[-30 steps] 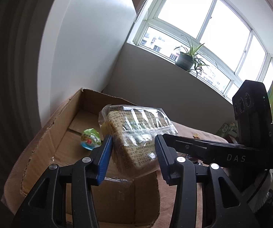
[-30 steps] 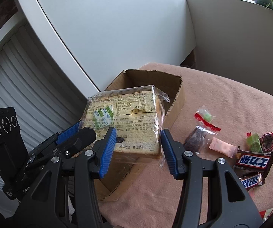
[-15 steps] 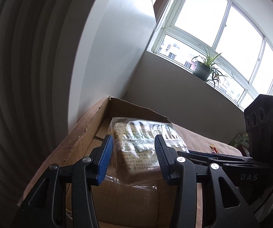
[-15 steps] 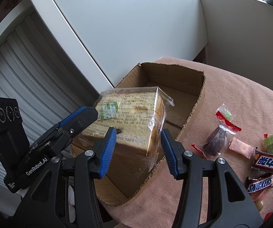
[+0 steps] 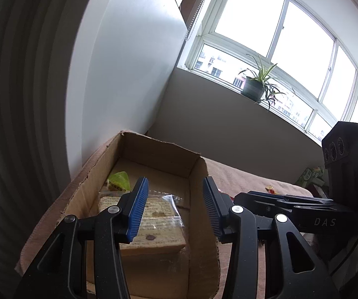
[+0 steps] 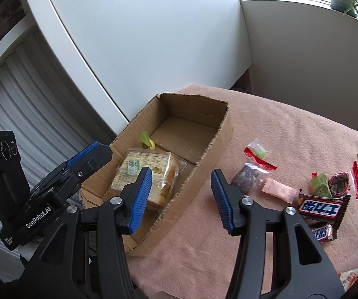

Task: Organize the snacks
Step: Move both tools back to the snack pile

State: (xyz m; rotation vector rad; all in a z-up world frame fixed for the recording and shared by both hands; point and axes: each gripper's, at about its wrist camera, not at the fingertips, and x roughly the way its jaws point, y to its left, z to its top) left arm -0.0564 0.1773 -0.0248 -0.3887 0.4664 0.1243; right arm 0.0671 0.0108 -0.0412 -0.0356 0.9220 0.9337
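Note:
A bag of sliced bread lies inside the open cardboard box, also seen in the left wrist view. A small green jelly cup sits in the box behind it. My left gripper is open and empty above the box's near end. My right gripper is open and empty above the box's right wall. Loose snacks lie on the pink cloth to the right: Snickers bars, a pink packet, a dark packet.
The box stands at the left edge of the pink-covered table, next to a white wall panel. More small candies lie at the right. A potted plant stands on the windowsill.
Both grippers held the bread bag over the box, then opened. The bread now lies in the box and both grippers have pulled back and up.

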